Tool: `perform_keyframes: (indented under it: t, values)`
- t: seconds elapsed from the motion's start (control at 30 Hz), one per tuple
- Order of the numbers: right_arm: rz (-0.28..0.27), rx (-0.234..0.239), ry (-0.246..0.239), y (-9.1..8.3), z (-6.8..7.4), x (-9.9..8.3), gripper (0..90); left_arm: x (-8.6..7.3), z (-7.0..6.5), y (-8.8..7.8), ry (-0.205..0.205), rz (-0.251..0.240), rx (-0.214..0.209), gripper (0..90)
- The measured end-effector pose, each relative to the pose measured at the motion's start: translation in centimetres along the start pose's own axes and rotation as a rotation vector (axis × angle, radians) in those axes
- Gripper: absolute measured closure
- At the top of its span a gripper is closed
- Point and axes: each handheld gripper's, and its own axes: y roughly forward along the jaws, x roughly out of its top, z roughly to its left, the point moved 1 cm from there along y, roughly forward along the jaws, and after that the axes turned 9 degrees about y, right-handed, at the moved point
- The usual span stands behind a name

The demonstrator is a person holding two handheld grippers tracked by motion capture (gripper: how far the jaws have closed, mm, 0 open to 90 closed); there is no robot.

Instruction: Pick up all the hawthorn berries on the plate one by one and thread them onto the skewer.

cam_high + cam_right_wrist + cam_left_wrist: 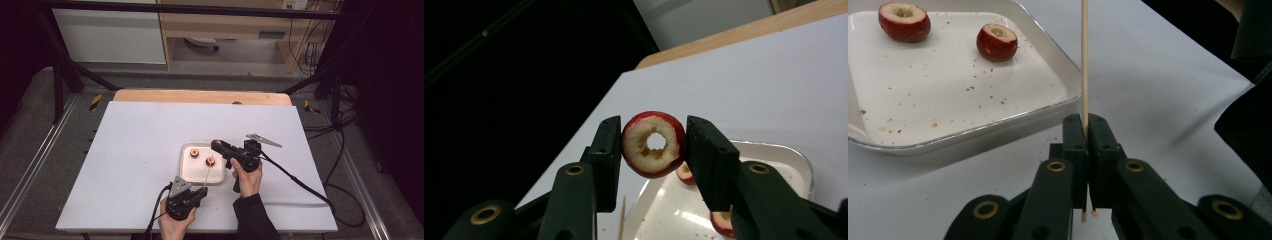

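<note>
Left hand-held gripper (1087, 131) pinches upright skewer (1084, 55).

The high view is looking forward and down over the whole worktop (150, 150). Each gripper view is peering closely along its own jaws, and all three are sharing the white tray (188, 172) (1048, 45) (794, 155).

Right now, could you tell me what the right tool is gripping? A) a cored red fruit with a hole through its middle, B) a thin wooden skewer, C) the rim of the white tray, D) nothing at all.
A: in the right gripper view the right tool has its jaws pressed on either side of a cored red fruit, held above the white tray; the wooden skewer is in the left tool.
</note>
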Motion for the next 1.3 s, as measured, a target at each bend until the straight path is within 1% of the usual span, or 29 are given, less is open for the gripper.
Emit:
perform_keyframes:
  t: [0.07,0.1,0.13,0.27,0.4,0.5,0.57,0.67,0.87,0.93,1.3]
  values:
    - [-0.008,0.009,0.006,-0.01,0.01,-0.04,59.6,0.14,-0.12,0.09,-0.014,-0.018,-0.002,87.8]
    - [-0.02,0.022,0.023,-0.03,0.1,-0.12,59.6,0.23,-0.2,0.14,-0.019,-0.029,0.004,87.8]
    - [-0.02,0.022,0.023,-0.03,0.1,-0.12,59.6,0.27,-0.24,0.18,-0.019,-0.032,0.007,87.8]
    - [-0.024,0.046,0.038,-0.1,0.22,-0.18,59.6,0.32,-0.2,0.46,-0.03,-0.033,0.008,87.8]
    - [-0.024,0.06,0.051,-0.11,0.31,-0.17,59.6,0.32,-0.24,0.73,-0.034,-0.028,0.005,87.9]
    - [-0.021,0.06,0.051,-0.13,0.31,-0.18,59.6,0.39,-0.26,0.7,-0.029,-0.028,0.005,87.9]
    - [-0.021,0.056,0.042,-0.12,0.27,-0.21,59.6,0.43,-0.26,0.68,-0.026,-0.031,0.003,87.9]
    - [-0.012,0.056,0.041,-0.08,0.25,-0.32,59.6,0.45,-0.26,0.63,-0.035,-0.033,0.001,87.9]
    - [-0.008,0.061,0.042,-0.05,0.26,-0.37,59.7,0.46,-0.17,0.63,-0.037,-0.029,-0.001,87.9]
    - [-0.008,0.062,0.04,-0.08,0.26,-0.34,59.7,0.45,-0.1,0.61,-0.033,-0.026,0.005,87.9]
    - [-0.004,0.067,0.038,-0.16,0.28,-0.21,59.7,0.46,-0.06,0.54,-0.036,-0.03,0.005,87.9]
